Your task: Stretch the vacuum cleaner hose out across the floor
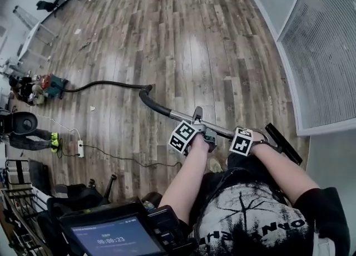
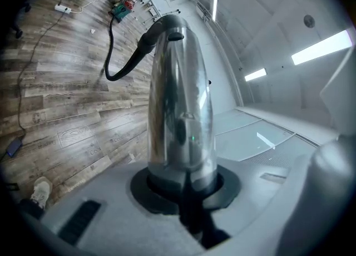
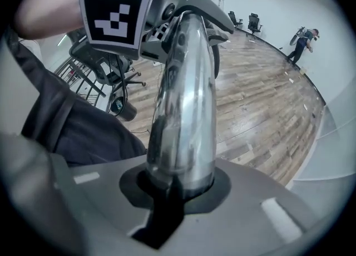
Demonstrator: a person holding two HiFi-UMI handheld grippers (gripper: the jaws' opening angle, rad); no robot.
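Lower centre: the left gripper (image 1: pixel 201 128) and right gripper (image 1: pixel 251 136) are clamped on the chrome wand (image 1: pixel 183 117). Its black hose (image 1: pixel 105 84) curves across the wooden floor (image 1: pixel 194 38) to the left edge. Stretching seems under way; next the wand should be pulled farther away to straighten it.

The hose (image 1: pixel 105 82) ends in distant clutter (image 1: pixel 34 88) too small to identify.
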